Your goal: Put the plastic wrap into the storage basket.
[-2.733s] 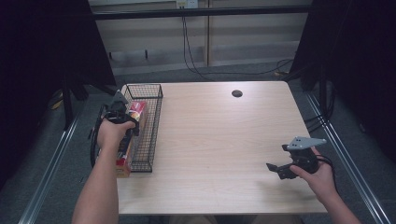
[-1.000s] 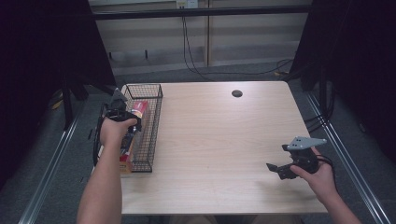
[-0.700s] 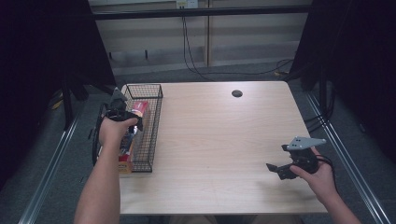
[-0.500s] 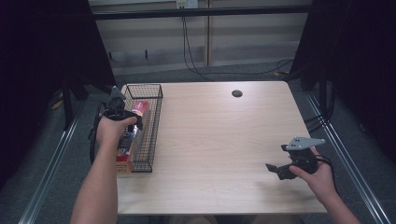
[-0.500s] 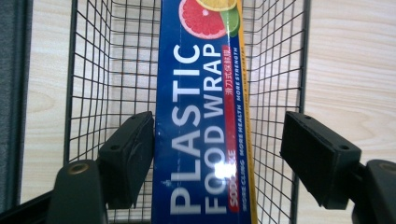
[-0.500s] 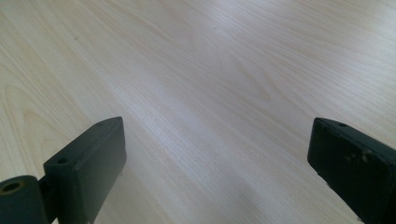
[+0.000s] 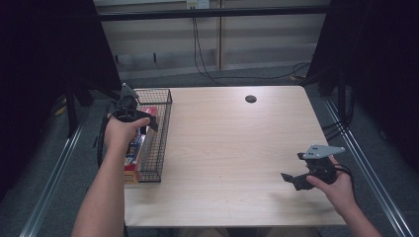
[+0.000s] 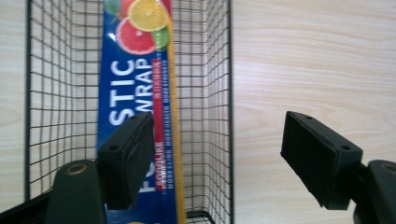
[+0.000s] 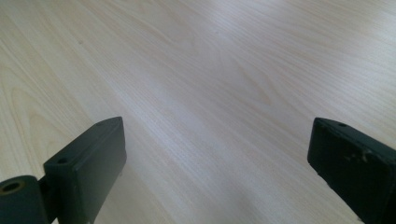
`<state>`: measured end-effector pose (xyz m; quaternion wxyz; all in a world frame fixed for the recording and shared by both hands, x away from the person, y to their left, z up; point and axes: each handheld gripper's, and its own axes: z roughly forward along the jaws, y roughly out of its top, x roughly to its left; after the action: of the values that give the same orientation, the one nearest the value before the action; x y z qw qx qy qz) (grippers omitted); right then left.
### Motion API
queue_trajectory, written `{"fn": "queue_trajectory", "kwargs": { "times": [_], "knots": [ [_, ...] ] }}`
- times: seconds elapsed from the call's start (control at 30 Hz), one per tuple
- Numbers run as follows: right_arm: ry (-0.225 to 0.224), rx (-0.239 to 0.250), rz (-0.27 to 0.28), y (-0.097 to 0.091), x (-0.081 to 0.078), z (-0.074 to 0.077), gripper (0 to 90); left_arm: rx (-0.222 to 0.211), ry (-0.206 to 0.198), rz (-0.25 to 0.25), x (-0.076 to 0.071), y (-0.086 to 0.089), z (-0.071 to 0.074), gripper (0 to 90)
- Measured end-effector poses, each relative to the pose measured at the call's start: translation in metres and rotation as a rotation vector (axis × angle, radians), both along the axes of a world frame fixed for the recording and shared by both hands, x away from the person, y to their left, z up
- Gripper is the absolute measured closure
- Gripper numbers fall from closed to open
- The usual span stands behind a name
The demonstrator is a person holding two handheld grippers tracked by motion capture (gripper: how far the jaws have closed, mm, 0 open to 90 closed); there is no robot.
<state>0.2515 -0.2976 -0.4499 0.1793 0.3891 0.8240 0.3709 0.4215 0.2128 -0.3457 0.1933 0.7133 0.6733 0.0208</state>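
1. One wire basket (image 7: 159, 136) stands at the desk's (image 7: 232, 148) left edge, running along it towards the far left corner.
2. One box of plastic wrap (image 8: 135, 93) lies lengthwise inside the basket, its near end poking past the basket's near end in the high view.
3. Two grippers are in hand. The left gripper (image 8: 219, 154) hangs over the basket's far half; its jaws have just been opening and stand parted, pads off the box, which lies below them, released.
4. The right gripper (image 7: 292, 178) is near the desk's near right corner, over bare wood; its jaws are spread wide with nothing between them.
5. One dark round hole (image 7: 250, 98) sits near the far edge.
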Motion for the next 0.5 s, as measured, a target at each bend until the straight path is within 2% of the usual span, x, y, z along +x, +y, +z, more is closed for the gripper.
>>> {"fn": "queue_trajectory", "kwargs": {
  "times": [0.27,0.5],
  "knots": [
    [0.000,0.003,0.001,-0.001,0.000,0.000,4.4,-0.043,-0.025,-0.047,-0.003,-0.018,0.007,23.2],
    [0.000,0.003,0.002,0.000,0.000,0.001,4.4,-0.038,-0.035,-0.084,-0.005,-0.029,0.003,20.2]
  ]
}}
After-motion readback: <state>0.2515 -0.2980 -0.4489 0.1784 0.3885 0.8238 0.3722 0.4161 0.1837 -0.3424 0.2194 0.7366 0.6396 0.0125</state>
